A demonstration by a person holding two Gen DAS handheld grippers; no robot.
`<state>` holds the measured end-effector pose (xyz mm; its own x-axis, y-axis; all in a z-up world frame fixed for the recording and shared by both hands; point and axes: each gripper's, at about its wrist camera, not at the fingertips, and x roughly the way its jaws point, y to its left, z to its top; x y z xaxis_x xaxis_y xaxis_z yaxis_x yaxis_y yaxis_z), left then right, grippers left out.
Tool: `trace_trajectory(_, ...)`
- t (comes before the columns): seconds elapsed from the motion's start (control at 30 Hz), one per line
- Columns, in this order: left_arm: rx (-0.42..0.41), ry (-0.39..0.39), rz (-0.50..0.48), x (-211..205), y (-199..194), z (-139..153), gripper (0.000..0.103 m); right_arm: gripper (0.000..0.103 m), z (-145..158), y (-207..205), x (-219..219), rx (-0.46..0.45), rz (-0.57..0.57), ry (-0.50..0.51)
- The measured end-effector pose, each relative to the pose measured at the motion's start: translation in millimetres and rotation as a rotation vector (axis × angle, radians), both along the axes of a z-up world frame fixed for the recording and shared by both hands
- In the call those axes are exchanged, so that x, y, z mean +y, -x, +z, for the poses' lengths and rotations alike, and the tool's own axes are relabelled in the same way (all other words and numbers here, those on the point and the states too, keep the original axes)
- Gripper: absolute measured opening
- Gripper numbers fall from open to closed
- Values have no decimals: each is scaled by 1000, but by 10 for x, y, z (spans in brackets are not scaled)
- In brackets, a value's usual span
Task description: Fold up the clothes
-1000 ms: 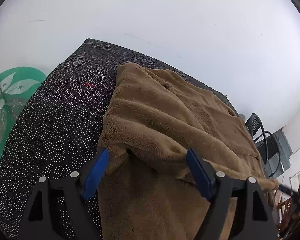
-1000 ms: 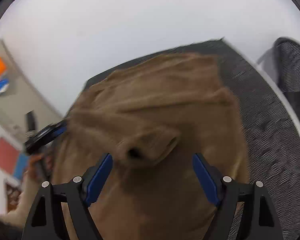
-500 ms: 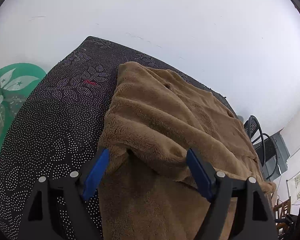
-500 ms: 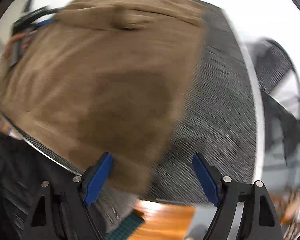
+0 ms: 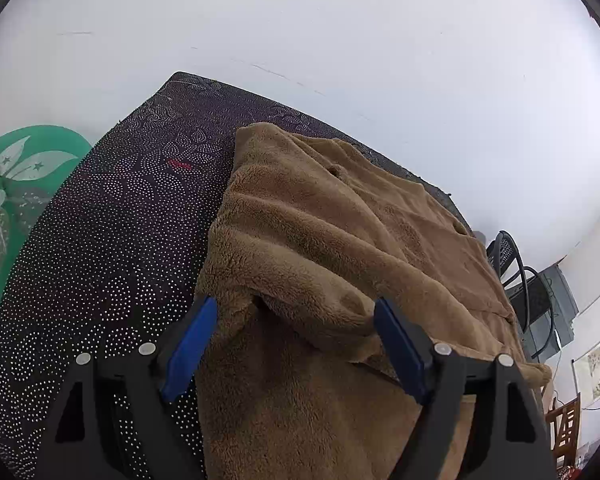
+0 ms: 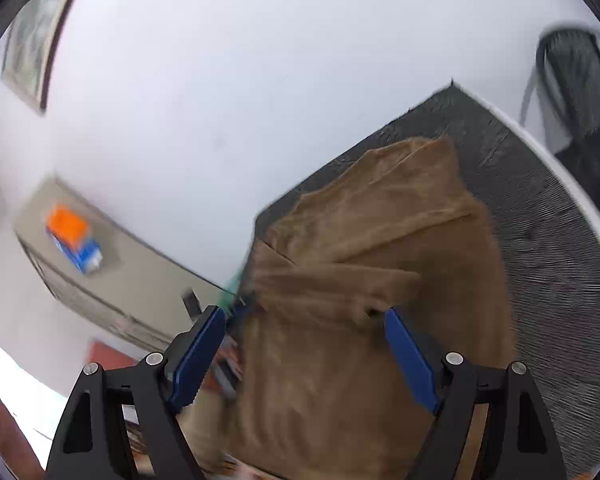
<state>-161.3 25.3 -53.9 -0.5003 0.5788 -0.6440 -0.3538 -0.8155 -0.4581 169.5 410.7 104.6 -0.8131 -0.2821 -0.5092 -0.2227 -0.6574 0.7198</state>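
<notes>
- Right wrist view: a second ago our right gripper pointed at the cuff; half a second ago it looked past the near table edge; now it faces the brown fleece garment again, jaws wide, empty.
- Our left gripper has not moved, open astride a fold on the dotted black tablecloth; we judge the next fold unstarted.

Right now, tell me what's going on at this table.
A person is folding a brown fleece garment on a dark dotted tablecloth, with a two-finger gripper in each hand. The left gripper hovers open over a bunched fold at the garment's near edge; the pads do not press on it. The right gripper is also open above the fleece, its view blurred. Folds lie loose, unfinished.
</notes>
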Motion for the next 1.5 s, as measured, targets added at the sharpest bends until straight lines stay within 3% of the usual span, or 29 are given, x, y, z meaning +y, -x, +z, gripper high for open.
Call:
trace_trajectory(0.1,-1,-4,-2,-4,2,-4,84,84,-337,407,136,-84,-8,44)
trace_trajectory(0.27,-10,-24,-3,-29,15,-12,84,65,-952,755,311,-213,-27,134)
trace_trajectory(0.33,-13,-29,-3,-33,19,-13,85,64,-1112,796,348,-234,-37,162)
trace_trajectory(0.6,-13,-19,-13,12,15,1,88,64,-1426,994,351,-305,-24,156)
trace_trajectory(0.93,-13,-15,-21,44,15,13,90,64,-1451,1010,174,-267,49,190)
trace_trajectory(1.23,-12,-12,-25,67,4,12,91,64,-1370,729,123,-144,19,262)
trace_trajectory(1.5,-12,-21,-27,71,1,4,93,64,-1549,737,155,-135,10,324)
